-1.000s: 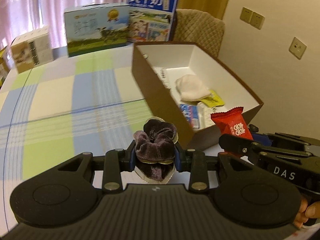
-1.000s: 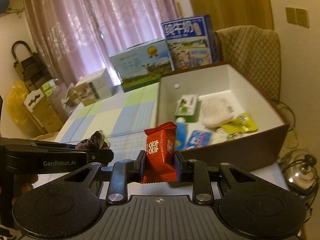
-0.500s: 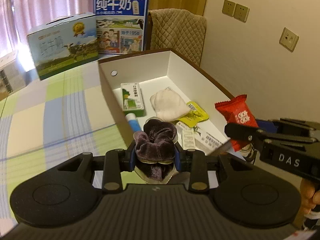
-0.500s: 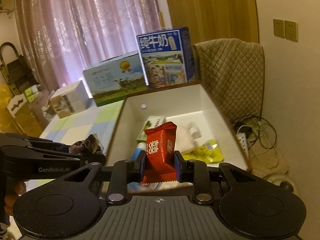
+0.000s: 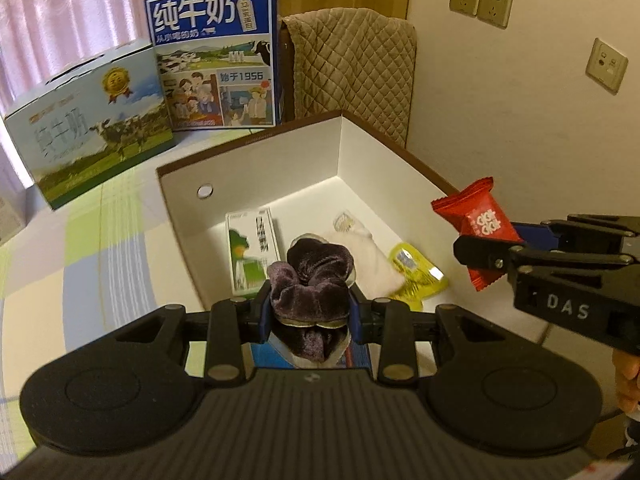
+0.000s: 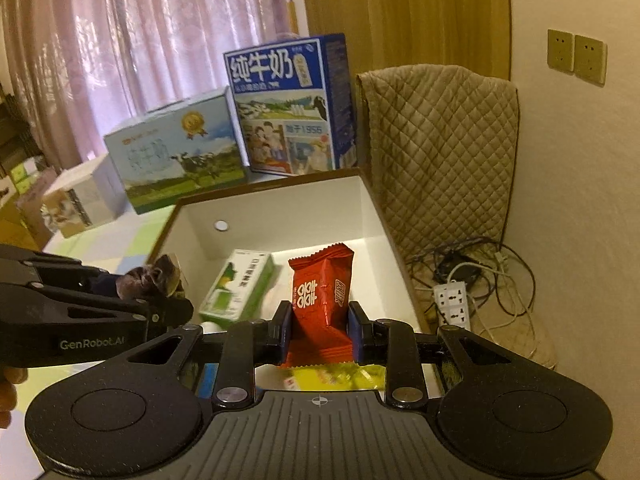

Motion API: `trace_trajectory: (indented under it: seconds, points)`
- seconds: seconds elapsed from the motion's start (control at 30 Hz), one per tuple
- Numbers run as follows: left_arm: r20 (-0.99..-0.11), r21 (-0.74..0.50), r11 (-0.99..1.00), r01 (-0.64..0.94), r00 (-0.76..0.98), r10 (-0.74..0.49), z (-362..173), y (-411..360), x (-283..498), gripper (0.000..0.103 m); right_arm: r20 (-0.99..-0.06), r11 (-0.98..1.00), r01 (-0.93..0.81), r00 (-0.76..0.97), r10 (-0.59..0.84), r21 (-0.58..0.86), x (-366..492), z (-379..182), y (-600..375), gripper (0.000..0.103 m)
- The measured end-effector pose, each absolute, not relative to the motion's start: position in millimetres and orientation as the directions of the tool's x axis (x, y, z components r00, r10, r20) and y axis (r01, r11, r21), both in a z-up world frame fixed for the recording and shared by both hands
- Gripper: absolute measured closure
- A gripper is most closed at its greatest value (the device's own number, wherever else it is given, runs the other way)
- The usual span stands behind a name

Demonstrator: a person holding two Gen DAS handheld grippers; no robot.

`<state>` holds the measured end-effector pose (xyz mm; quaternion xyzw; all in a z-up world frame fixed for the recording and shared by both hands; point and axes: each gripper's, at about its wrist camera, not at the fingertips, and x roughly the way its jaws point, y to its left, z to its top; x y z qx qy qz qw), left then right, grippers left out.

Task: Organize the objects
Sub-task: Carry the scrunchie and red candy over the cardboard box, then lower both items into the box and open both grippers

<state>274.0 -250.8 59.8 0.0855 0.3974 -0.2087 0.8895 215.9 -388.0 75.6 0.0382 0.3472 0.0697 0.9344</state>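
Open cardboard box [image 5: 256,148] with white inner walls, taken as the landmark. The left gripper [image 5: 310,314] is clamped on a dark purple velvet scrunchie [image 5: 316,276], held above the near end of the box. The right gripper [image 6: 320,330] is clamped on a red snack packet [image 6: 322,284], held upright above the box, toward its right wall. Inside the box lie a green-and-white carton [image 5: 250,254], a white cloth [image 5: 370,254] and a yellow sachet [image 5: 416,274]. Behind the box stand two milk cartons: a blue one [image 5: 214,56] and a green-and-pale one [image 5: 88,124]. A quilted chair back [image 6: 436,140] stands behind the far right corner of the box.
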Motion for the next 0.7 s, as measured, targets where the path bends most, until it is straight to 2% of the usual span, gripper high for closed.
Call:
trace_trajectory:
  seconds: [0.27, 0.7]
  points:
    - [-0.754, -0.001, 0.895, 0.446, 0.587, -0.294, 46, -270, 313, 0.072, -0.680, 0.993, -0.100, 0.724, 0.118, 0.065, 253, 56, -391, 0.077]
    - [-0.760, 0.013, 0.891, 0.453, 0.584, -0.285, 33, -282, 338, 0.072, -0.675, 0.994, -0.098, 0.731, 0.103, 0.045, 272, 46, -394, 0.077]
